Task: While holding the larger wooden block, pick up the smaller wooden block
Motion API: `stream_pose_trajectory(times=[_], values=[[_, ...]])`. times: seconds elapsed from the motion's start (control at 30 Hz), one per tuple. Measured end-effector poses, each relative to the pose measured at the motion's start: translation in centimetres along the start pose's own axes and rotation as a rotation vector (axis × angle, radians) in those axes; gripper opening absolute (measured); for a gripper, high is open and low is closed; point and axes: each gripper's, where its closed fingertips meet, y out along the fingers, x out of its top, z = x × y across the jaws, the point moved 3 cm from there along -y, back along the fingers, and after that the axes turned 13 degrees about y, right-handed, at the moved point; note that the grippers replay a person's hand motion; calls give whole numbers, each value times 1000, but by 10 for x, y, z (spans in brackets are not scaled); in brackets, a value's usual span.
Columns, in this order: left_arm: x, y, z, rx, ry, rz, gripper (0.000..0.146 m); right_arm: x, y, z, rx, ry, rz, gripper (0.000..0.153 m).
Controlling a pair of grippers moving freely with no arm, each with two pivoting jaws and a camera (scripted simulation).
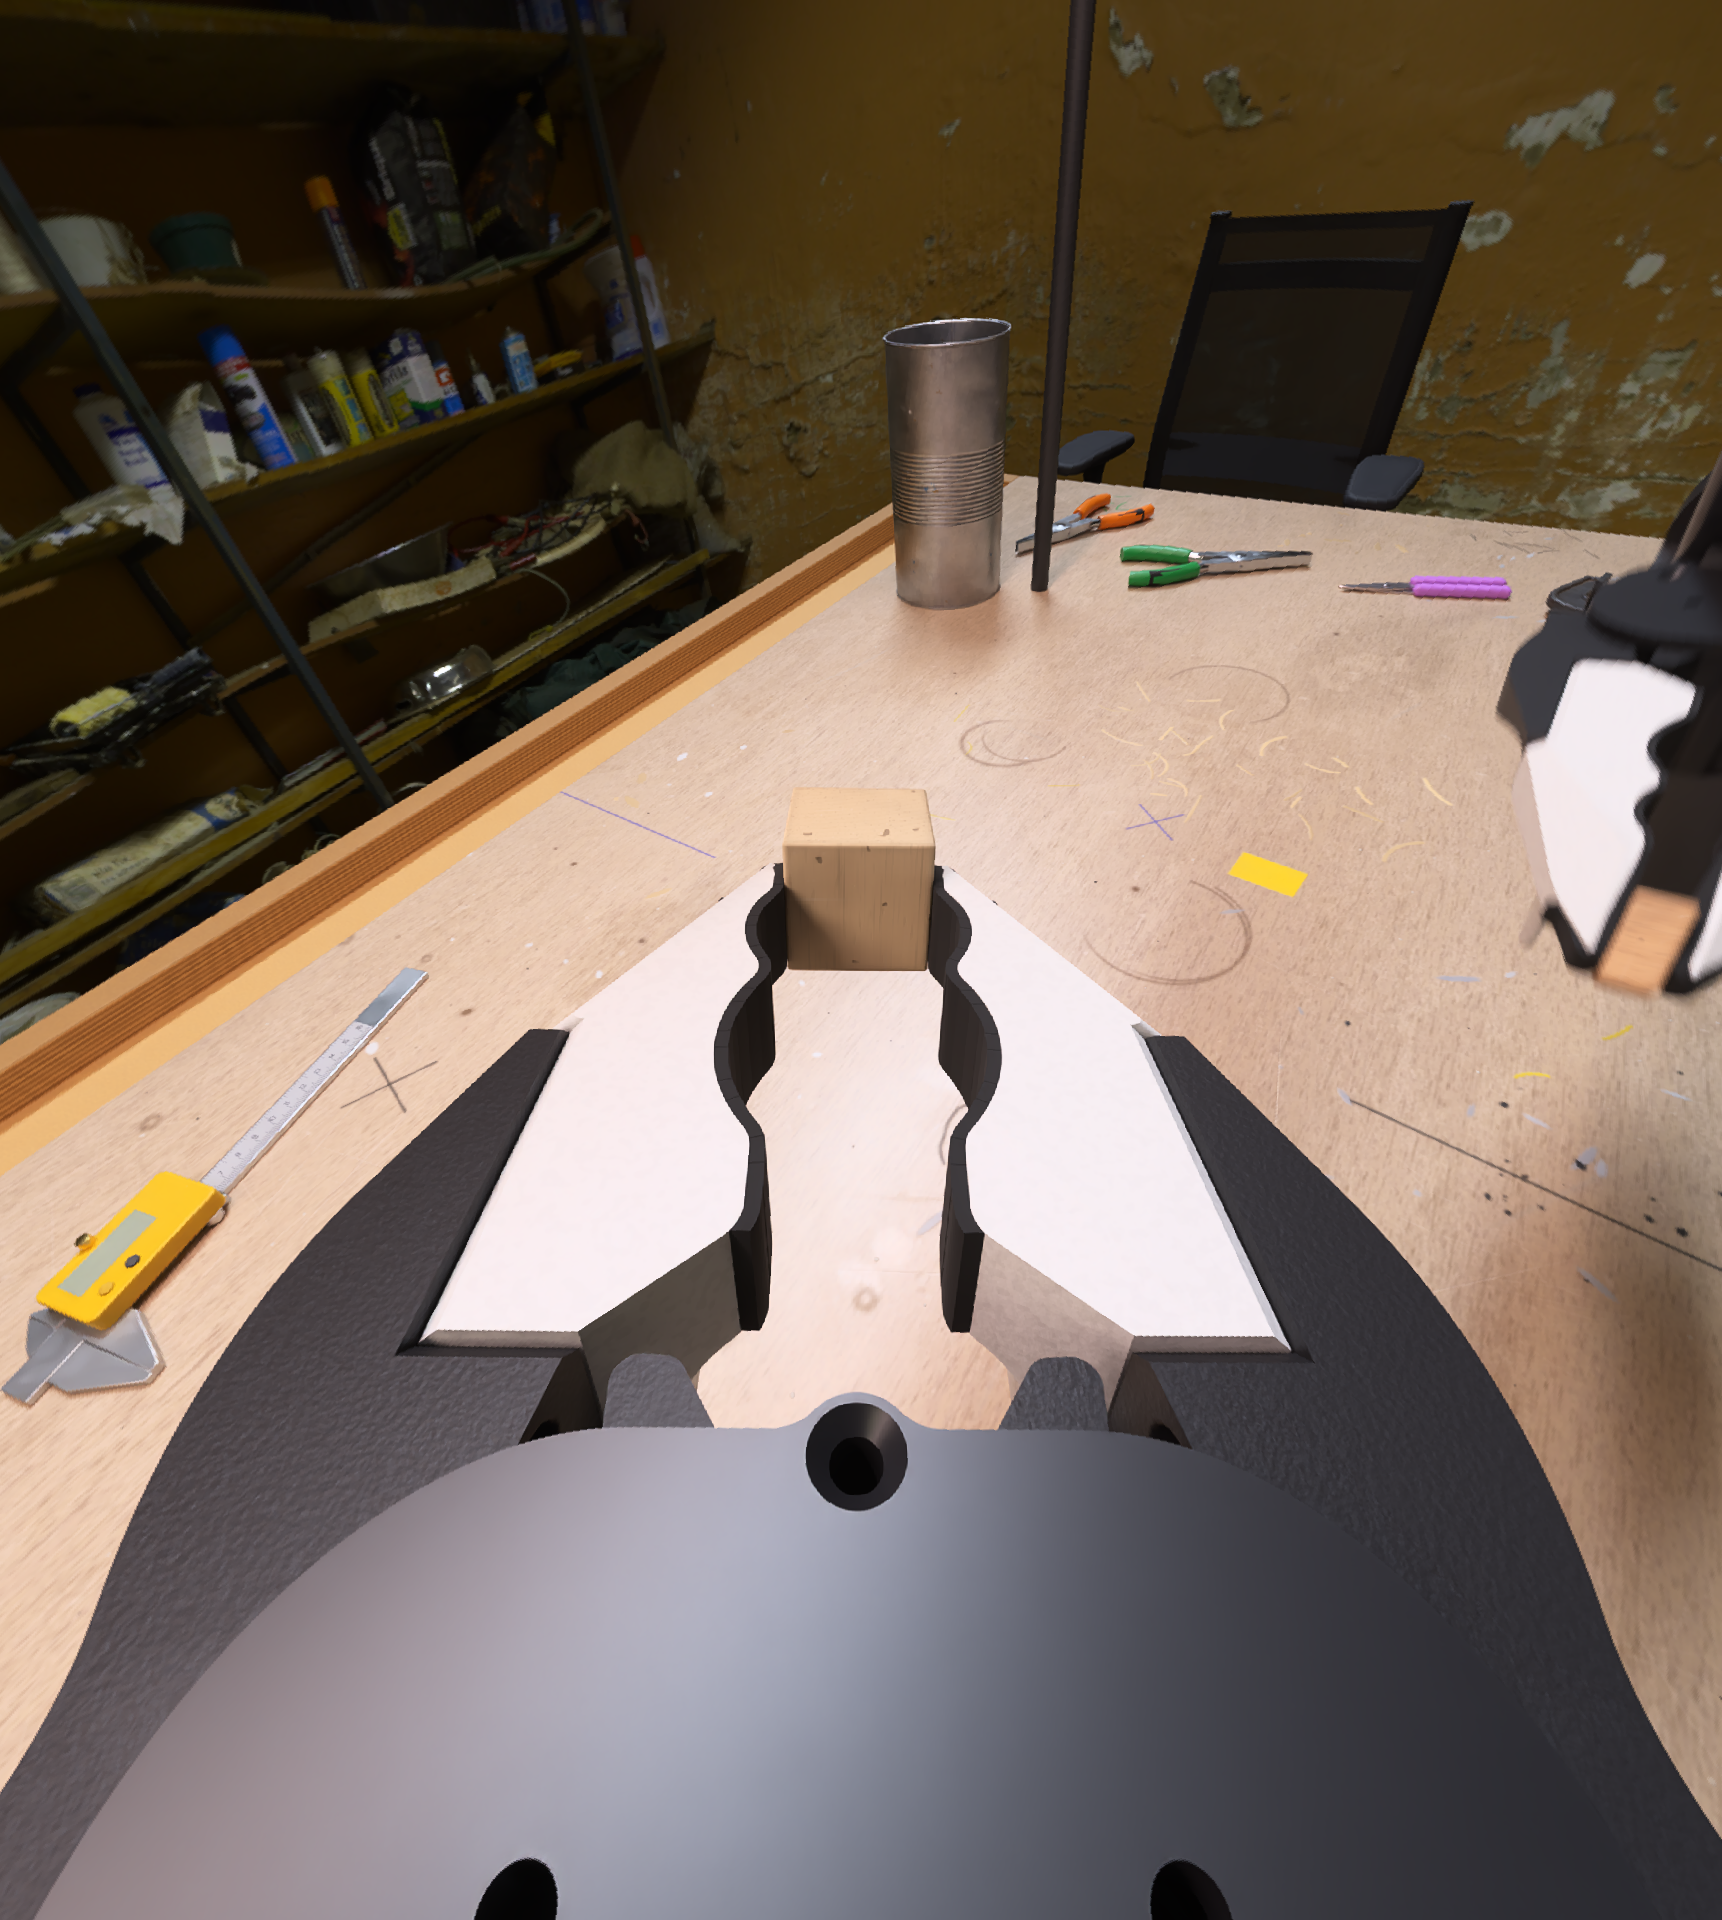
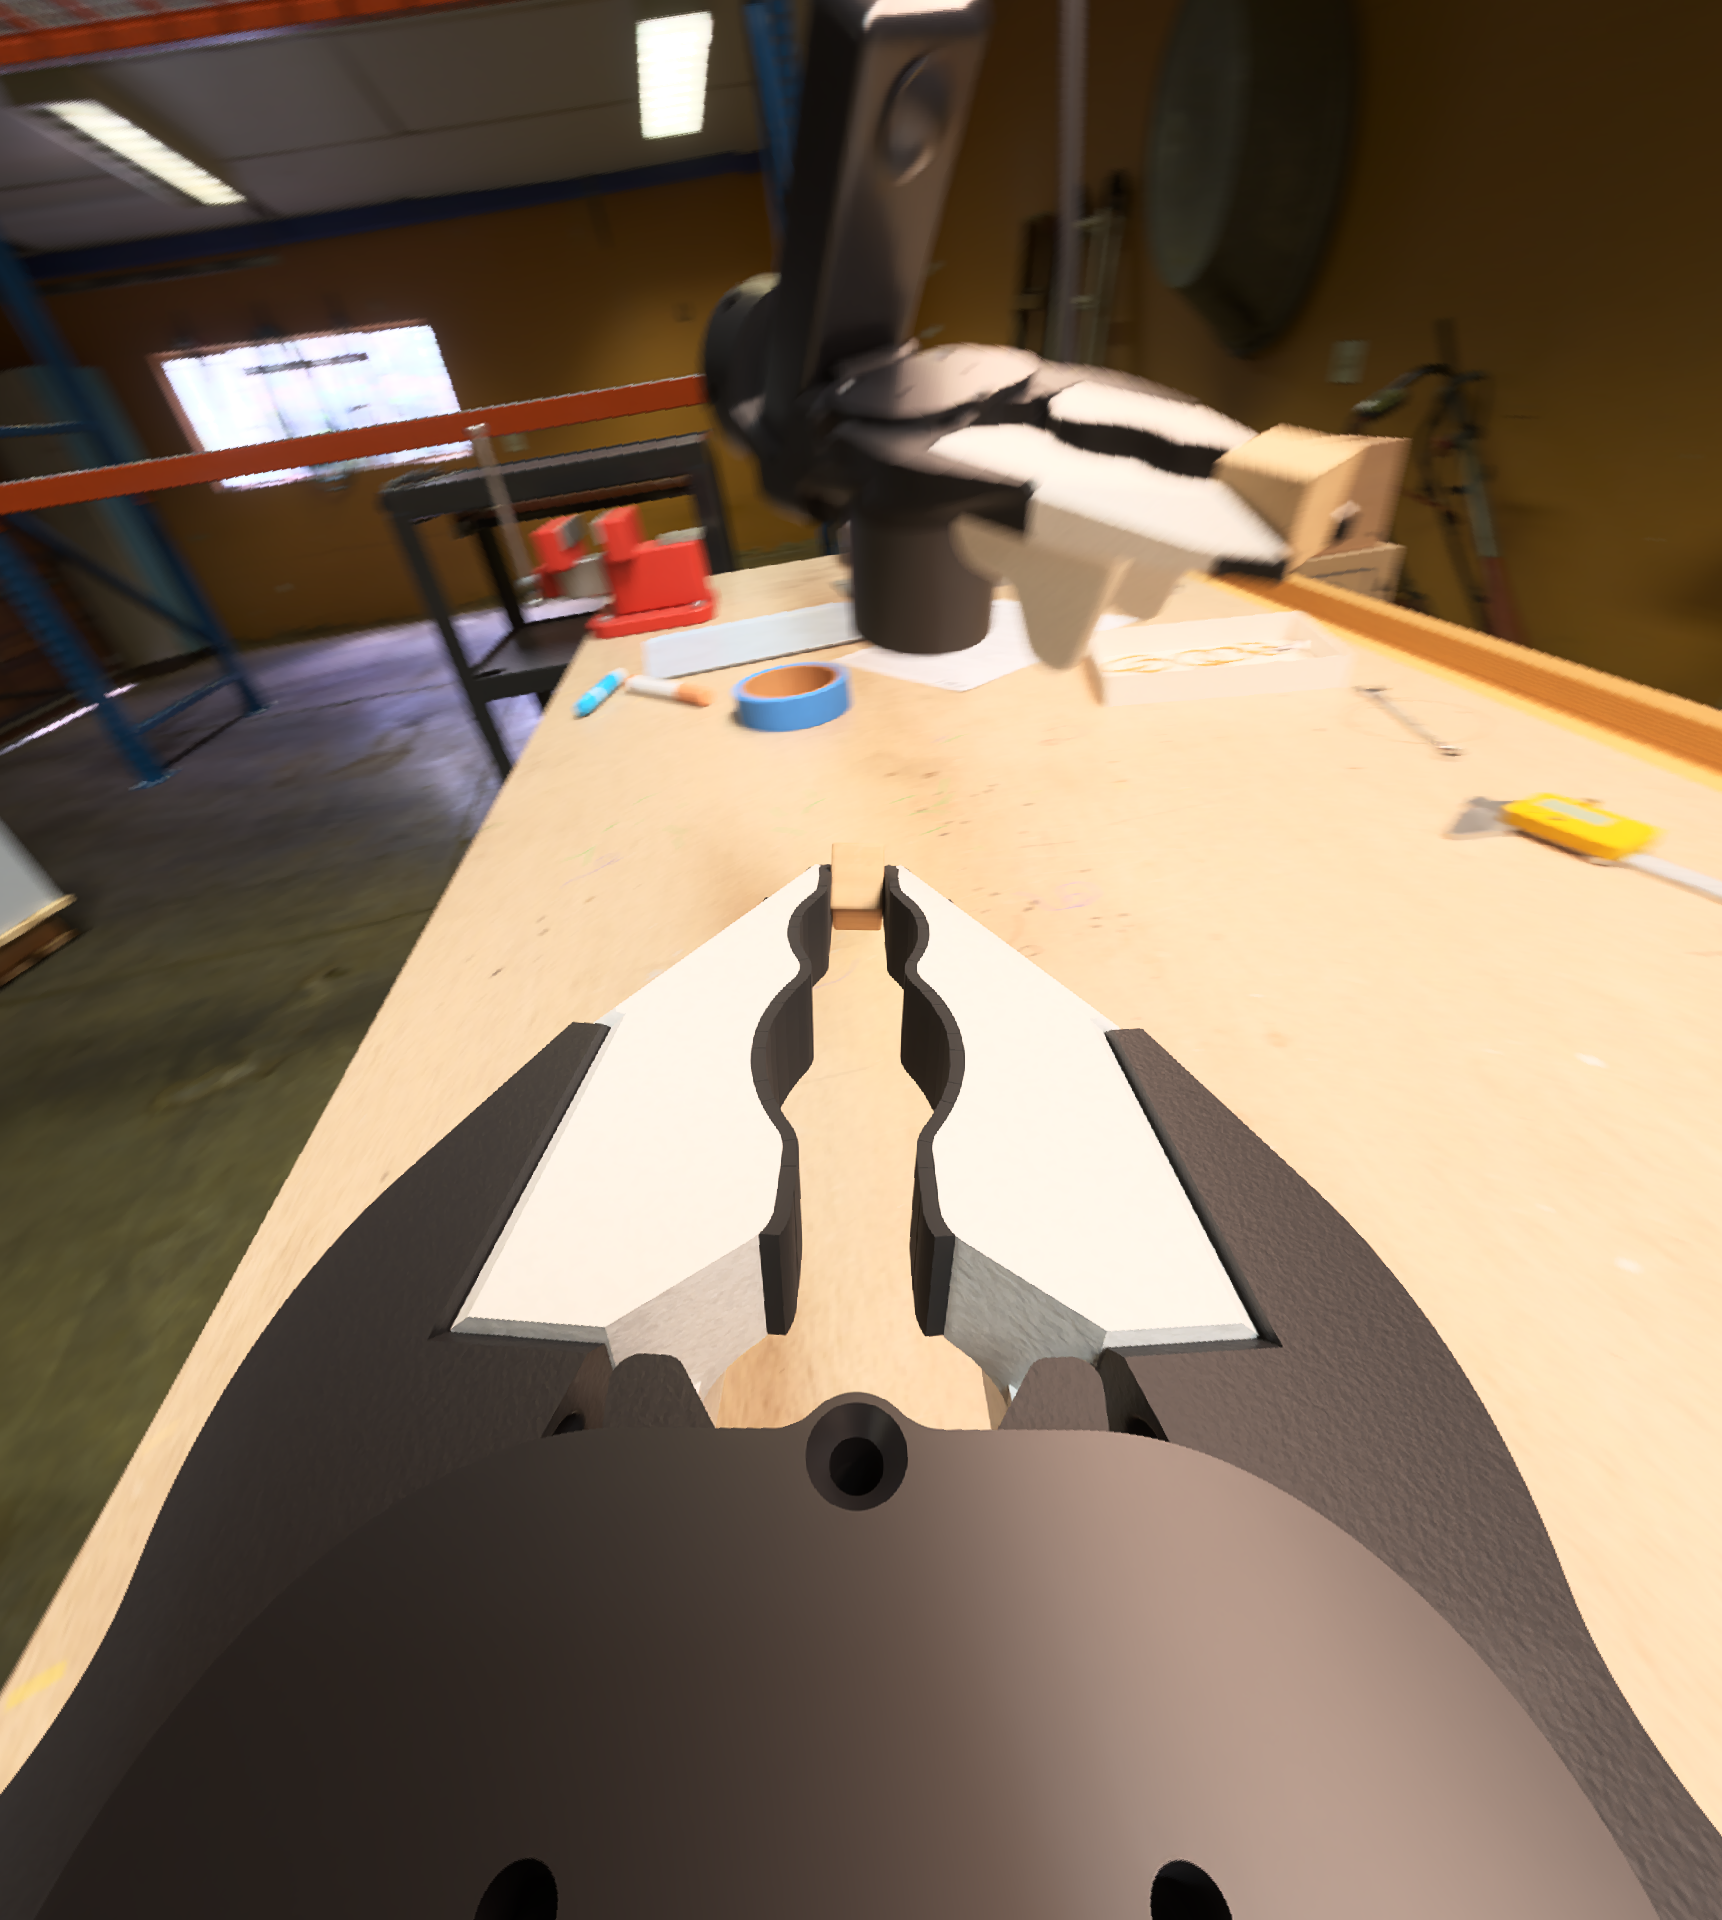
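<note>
Blocks both look gripped: the big block (image 1: pixel 859 883) sits pinched at the tips of the left tongs (image 1: pixel 857 914), narrowed just to its width, above the bench (image 1: pixel 1356 1299). At 3 o'clock in the left view, the right tongs (image 1: pixel 1657 935) are closed on the small block (image 1: pixel 1646 948), apparently clear of the bench. I judge the task essentially done, with only a steady hold remaining.
</note>
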Motion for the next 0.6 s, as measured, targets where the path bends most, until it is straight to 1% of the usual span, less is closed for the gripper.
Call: stream_pose_trajectory(times=[0.03,0.1,0.27,0.43,0.6], values=[[-1,1,0,1,-2,2,26,11,-2,-3,-50,11,-11,9],[-3,4,-1,2,-5,9,26,30,-5,-8,-153,23,14,9],[-6,10,-2,27,-19,15,26,68,2,-14,-413,30,141,9],[-9,13,-2,85,-17,32,26,89,20,-24,-544,50,296,9],[-12,16,-1,131,11,65,26,105,34,-33,-641,34,397,9]])
